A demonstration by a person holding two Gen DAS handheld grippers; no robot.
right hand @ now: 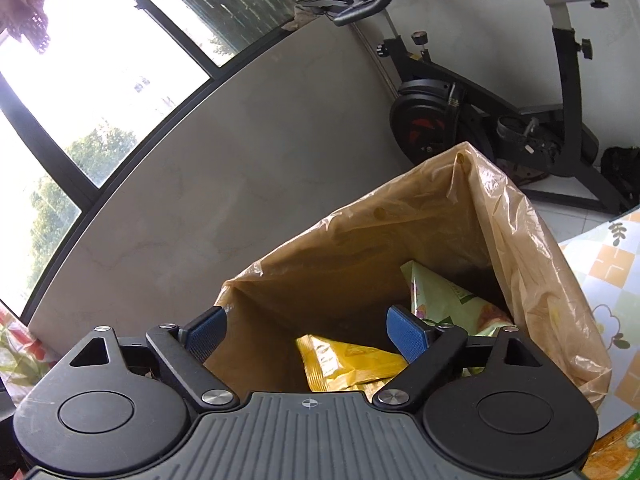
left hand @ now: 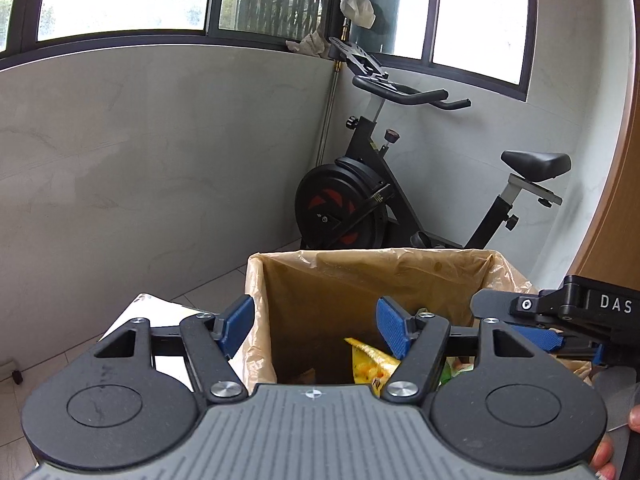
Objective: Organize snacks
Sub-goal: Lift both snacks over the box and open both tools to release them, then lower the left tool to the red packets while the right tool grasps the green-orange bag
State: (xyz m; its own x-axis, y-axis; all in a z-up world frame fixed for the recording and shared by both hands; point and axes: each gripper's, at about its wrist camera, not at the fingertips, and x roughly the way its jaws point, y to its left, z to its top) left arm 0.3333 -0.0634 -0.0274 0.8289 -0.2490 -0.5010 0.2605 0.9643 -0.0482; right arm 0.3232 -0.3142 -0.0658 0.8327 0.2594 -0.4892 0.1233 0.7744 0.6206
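Observation:
A bin lined with a tan plastic bag [left hand: 372, 276] stands below both grippers; it also shows in the right wrist view [right hand: 360, 248]. Inside lie a yellow snack packet [left hand: 370, 364] [right hand: 348, 364] and a light green snack packet [right hand: 452, 300]. My left gripper [left hand: 316, 330] is open and empty over the bin's near left rim. My right gripper [right hand: 306, 336] is open and empty above the bin's mouth. The right gripper's body [left hand: 568, 308] shows at the right of the left wrist view.
A black exercise bike [left hand: 384, 184] [right hand: 500, 112] stands behind the bin by a grey wall under windows. A patterned tablecloth [right hand: 616, 280] lies to the right, with an orange packet [right hand: 612, 452] at the lower right. A white surface [left hand: 160, 316] is left of the bin.

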